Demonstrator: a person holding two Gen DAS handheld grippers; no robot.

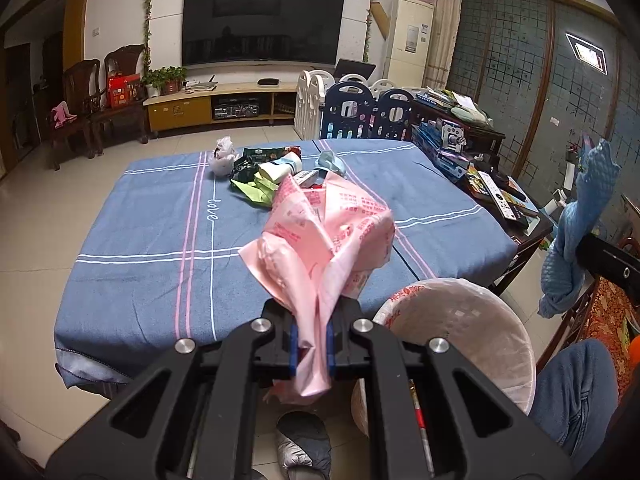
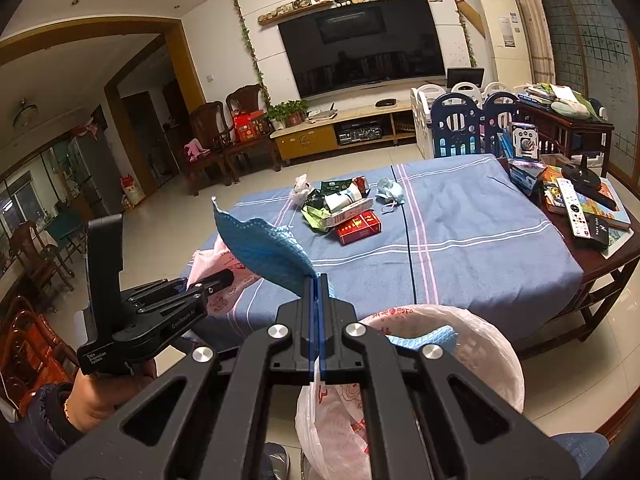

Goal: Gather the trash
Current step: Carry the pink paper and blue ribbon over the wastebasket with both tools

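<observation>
Both claws loaded beside the bin, more trash waiting on the desk.

My left claw (image 1: 312,344) is clenched on a pink bag (image 1: 320,236), held just short of the bin (image 1: 516,344) rim; my right claw (image 2: 318,320) pinches a blue cloth (image 2: 264,252) right above the bin, one end drooping inside. The rest of the trash (image 2: 344,208) lies on the desk (image 2: 480,248) well beyond the bin. I judge the risk is letting go early: the bag hangs outside the rim and could fall to the floor, and the limp cloth may catch on the liner.
</observation>
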